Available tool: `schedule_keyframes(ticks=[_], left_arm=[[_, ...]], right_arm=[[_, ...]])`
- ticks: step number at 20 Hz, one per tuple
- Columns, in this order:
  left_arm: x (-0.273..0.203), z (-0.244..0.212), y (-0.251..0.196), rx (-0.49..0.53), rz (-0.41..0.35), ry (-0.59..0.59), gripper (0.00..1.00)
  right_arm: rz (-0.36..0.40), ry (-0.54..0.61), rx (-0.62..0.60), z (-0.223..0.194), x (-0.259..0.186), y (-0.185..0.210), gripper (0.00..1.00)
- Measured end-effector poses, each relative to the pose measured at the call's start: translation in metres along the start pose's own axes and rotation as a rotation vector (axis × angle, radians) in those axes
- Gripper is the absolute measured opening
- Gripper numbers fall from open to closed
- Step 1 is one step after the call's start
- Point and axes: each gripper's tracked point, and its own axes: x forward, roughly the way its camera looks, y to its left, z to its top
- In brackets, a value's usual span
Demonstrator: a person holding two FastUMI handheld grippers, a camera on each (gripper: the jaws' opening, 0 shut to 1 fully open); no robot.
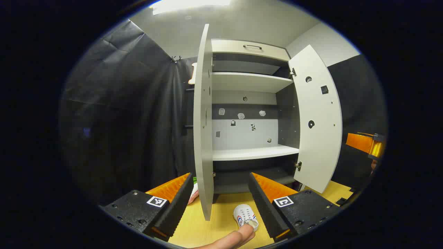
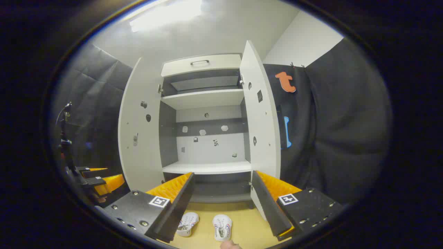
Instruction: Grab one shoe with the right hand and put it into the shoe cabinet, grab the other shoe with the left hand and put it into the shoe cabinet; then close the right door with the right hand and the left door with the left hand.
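Two small white shoes lie on the yellow wooden surface in front of the open shoe cabinet (image 2: pixel 207 100). In the right gripper view the left shoe (image 2: pixel 187 223) and the right shoe (image 2: pixel 222 226) sit side by side below my right gripper (image 2: pixel 223 204), which is open and holds nothing. In the left gripper view one shoe (image 1: pixel 245 215) lies between the fingers of my open left gripper (image 1: pixel 219 204), and the other shoe (image 1: pixel 193 193) peeks out behind the left door (image 1: pixel 204 138). Both doors stand wide open: the right door (image 1: pixel 316 121) and, in the right gripper view, the left door (image 2: pixel 140 138) and right door (image 2: pixel 259 117). The cabinet's shelves (image 1: pixel 254 153) are bare.
A person's finger (image 1: pixel 233 238) reaches in by the shoe and also shows as a fingertip (image 2: pixel 230 245) at the bottom edge. The other gripper shows far right (image 1: pixel 367 143) and low left (image 2: pixel 100 183). Black cloth walls flank the cabinet. A drawer (image 1: pixel 251 48) tops it.
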Motion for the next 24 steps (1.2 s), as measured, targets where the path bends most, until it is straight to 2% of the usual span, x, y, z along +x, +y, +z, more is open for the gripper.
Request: schedule_keyframes(ticks=[1, 3, 4, 6, 7, 8, 11, 12, 13, 18, 22, 23, 24], left_arm=[[0.0, -0.002, -0.001, 0.002, 0.0, 0.003, 0.96], [0.002, -0.003, -0.001, 0.02, 0.009, 0.004, 0.96], [0.003, -0.003, -0.001, 0.03, 0.011, 0.003, 0.93], [0.004, -0.002, -0.007, 0.019, -0.005, 0.001, 0.96], [0.004, -0.001, -0.008, 0.001, -0.011, 0.0, 0.96], [0.006, -0.002, -0.006, -0.01, -0.006, 0.004, 0.94], [0.009, -0.003, 0.003, -0.005, 0.026, 0.0, 0.96], [0.01, -0.001, 0.005, -0.003, 0.034, -0.006, 0.93], [0.01, 0.0, 0.005, -0.005, 0.035, -0.008, 0.96], [0.014, -0.004, 0.002, -0.023, 0.023, 0.005, 0.96], [0.017, -0.007, 0.004, -0.025, 0.026, -0.002, 0.96], [0.018, -0.01, 0.004, -0.029, 0.023, 0.002, 0.96], [0.019, -0.012, 0.003, -0.034, 0.018, 0.01, 0.96]], right_arm=[[-0.001, 0.01, 0.002, -0.005, 0.001, -0.002, 0.94], [-0.003, 0.021, 0.004, -0.011, 0.002, -0.006, 0.94], [-0.006, 0.03, 0.002, -0.014, 0.003, -0.008, 0.94], [0.002, 0.036, 0.011, -0.016, 0.003, -0.008, 0.94], [0.003, 0.033, 0.013, -0.015, 0.003, -0.009, 0.98], [0.001, 0.029, 0.009, -0.015, 0.003, -0.01, 0.98], [-0.004, 0.023, -0.021, -0.016, 0.0, -0.013, 0.98], [-0.004, 0.024, -0.026, -0.016, 0.0, -0.012, 0.98], [-0.001, 0.025, -0.029, -0.016, -0.001, -0.011, 0.98], [-0.005, 0.02, -0.069, -0.017, 0.0, -0.009, 0.98], [0.001, 0.046, -0.078, -0.036, 0.01, -0.006, 0.98], [0.008, 0.058, -0.078, -0.045, 0.012, -0.004, 0.94], [0.017, 0.073, -0.079, -0.055, 0.018, -0.002, 0.99]])
